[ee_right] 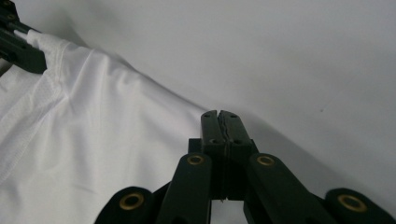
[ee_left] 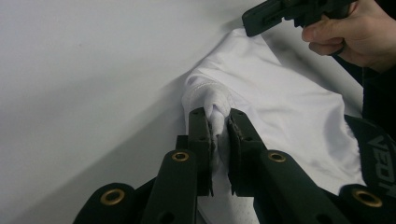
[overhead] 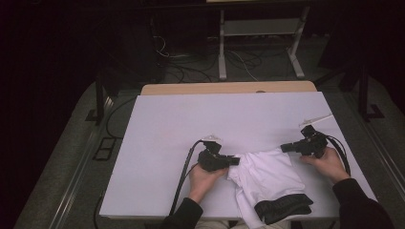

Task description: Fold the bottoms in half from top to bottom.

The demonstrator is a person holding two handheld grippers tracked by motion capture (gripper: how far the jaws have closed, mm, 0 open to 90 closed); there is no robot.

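A white garment with a black waistband lies crumpled at the near edge of the white table. My left gripper is at its left corner, shut on a bunched fold of the white fabric. My right gripper sits at the garment's far right corner. In the right gripper view its jaws are pressed together just beside the fabric's edge, with no cloth seen between them. The left gripper view shows the right gripper and the person's hand at the top right.
A small white strip lies near the table's right edge. A wooden board edge runs along the far side. Beyond it, cables and a grey desk frame stand on the dark floor. Bare table surface stretches ahead of both grippers.
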